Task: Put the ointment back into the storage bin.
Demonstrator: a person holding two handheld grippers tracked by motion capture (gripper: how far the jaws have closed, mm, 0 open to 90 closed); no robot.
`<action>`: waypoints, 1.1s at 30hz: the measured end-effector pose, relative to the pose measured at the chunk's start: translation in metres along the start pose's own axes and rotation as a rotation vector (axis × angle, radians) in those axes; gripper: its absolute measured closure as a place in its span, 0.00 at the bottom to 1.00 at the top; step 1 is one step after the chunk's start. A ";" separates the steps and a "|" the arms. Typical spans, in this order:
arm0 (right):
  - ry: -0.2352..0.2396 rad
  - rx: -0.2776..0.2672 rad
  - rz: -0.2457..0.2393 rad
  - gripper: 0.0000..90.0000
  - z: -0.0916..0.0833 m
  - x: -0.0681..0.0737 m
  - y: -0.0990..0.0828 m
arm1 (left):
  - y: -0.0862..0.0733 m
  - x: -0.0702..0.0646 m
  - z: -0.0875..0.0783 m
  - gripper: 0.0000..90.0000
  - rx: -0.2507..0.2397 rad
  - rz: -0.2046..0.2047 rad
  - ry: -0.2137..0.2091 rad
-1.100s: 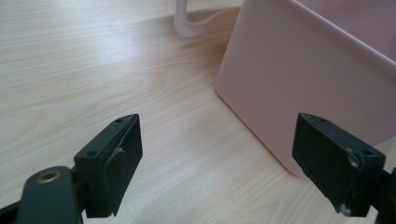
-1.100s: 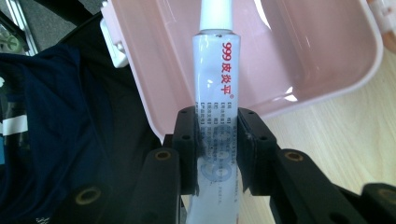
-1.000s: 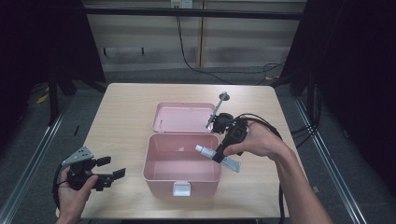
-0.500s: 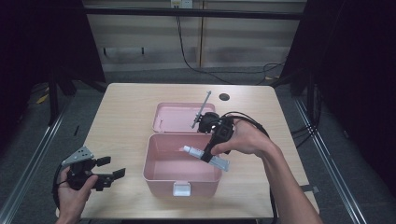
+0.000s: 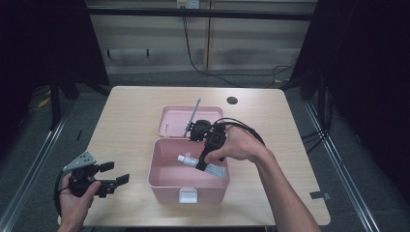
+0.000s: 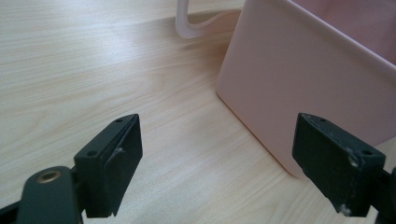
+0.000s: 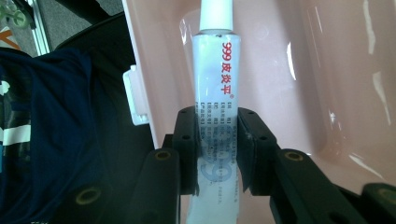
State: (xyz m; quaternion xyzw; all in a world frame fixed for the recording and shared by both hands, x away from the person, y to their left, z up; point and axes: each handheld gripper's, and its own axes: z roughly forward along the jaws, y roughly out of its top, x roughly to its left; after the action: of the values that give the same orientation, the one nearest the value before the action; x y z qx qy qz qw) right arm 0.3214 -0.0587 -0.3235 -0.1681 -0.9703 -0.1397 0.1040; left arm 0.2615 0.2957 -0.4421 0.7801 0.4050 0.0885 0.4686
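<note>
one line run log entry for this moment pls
right gripper: shut on ointment tube, over open pink box | left gripper: open, idle on table

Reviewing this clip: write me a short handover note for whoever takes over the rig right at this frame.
Right gripper: shut on the tube, white cap pointing away from the gripper, held over the open pink box.
Left gripper: open, nothing between its jaws, at the table's near left, beside the box.
Lid: lying open behind the box.
Done: tube picked up and brought over the box.
Left: probably lower it, release it inside, then perhaps close the lid.
</note>
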 end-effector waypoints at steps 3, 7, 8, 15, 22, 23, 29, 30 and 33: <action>0.001 0.003 -0.007 0.80 0.004 0.001 0.003 | 0.000 0.000 0.000 0.18 0.000 0.000 -0.001; 0.006 0.019 -0.018 0.80 0.012 0.002 0.005 | 0.000 0.000 -0.001 0.18 -0.001 -0.001 -0.002; 0.009 0.020 -0.027 0.80 0.015 0.002 0.005 | 0.000 0.000 -0.001 0.18 -0.001 -0.001 -0.002; 0.030 0.043 -0.038 0.80 0.029 0.001 0.007 | 0.000 0.000 0.000 0.18 0.000 -0.002 -0.001; 0.049 0.061 -0.048 0.80 0.041 -0.001 0.007 | 0.000 0.000 0.000 0.18 0.000 -0.002 -0.001; 0.051 0.063 -0.043 0.80 0.043 0.000 0.007 | 0.000 0.000 0.000 0.18 -0.001 -0.002 0.000; 0.060 0.077 -0.051 0.80 0.053 -0.002 0.008 | 0.000 0.000 0.000 0.18 0.002 0.001 0.003; 0.061 0.077 -0.051 0.80 0.055 -0.002 0.008 | 0.000 0.000 0.000 0.18 0.002 0.001 0.003; 0.067 0.079 -0.055 0.80 0.059 -0.003 0.009 | 0.000 0.000 0.000 0.18 0.001 0.001 0.003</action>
State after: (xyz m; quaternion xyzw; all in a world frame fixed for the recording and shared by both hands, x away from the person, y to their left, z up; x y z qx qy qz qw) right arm 0.3184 -0.0333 -0.3776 -0.1324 -0.9752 -0.1094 0.1394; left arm 0.2616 0.2956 -0.4423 0.7805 0.4052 0.0896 0.4675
